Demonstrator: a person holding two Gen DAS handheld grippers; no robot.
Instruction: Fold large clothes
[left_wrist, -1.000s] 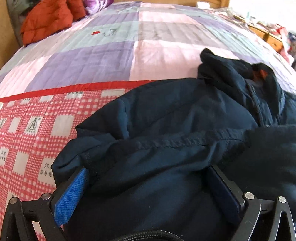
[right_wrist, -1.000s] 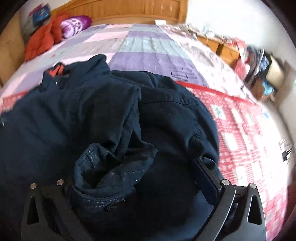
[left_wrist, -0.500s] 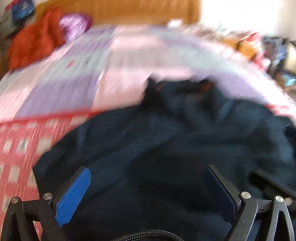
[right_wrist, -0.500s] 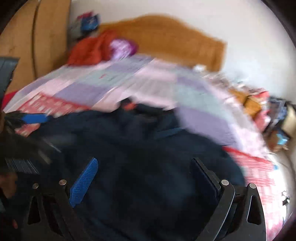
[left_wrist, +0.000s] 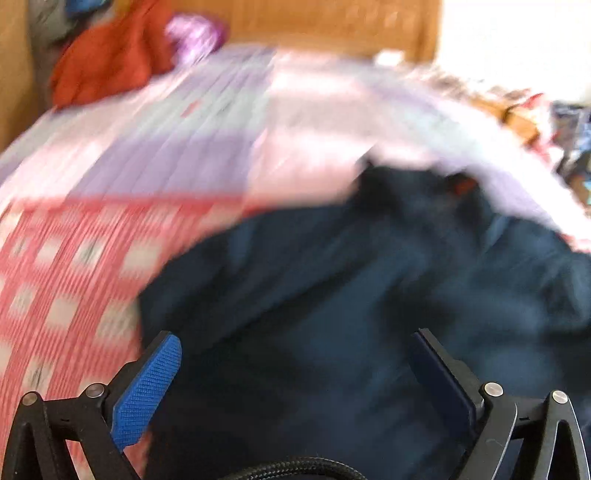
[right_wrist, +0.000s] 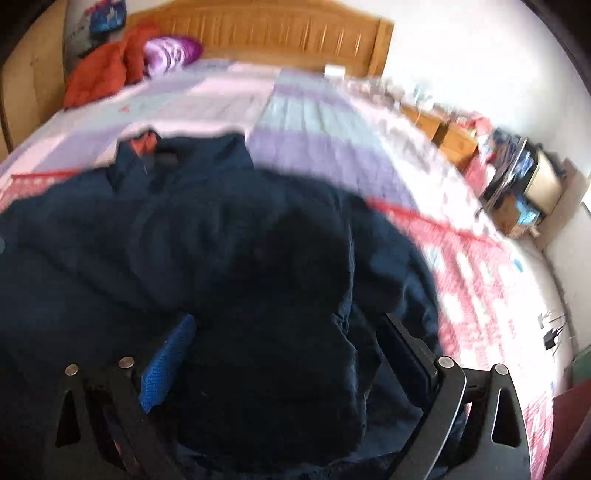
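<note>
Left tongs (left_wrist: 295, 373): both fingers spread wide, pointing forward and down over the near part of the navy jacket (left_wrist: 369, 295). No fabric sits between the blue pads (left_wrist: 147, 391); nothing is gripped.

Right tongs (right_wrist: 284, 354): fingers equally wide apart, aimed down at a raised fold of the jacket (right_wrist: 221, 240). The fold bulges between the fingers, but the gap is not closed on it.

The jacket lies crumpled on the bed (right_wrist: 314, 155), its collar toward the wooden headboard (right_wrist: 280, 33). An orange garment (right_wrist: 99, 74) lies near the headboard, well apart.

Change from one second ago: cloth then filled both pairs of tongs. It is now released. The left view is motion-blurred, and both views sit farther back from the jacket.
</note>
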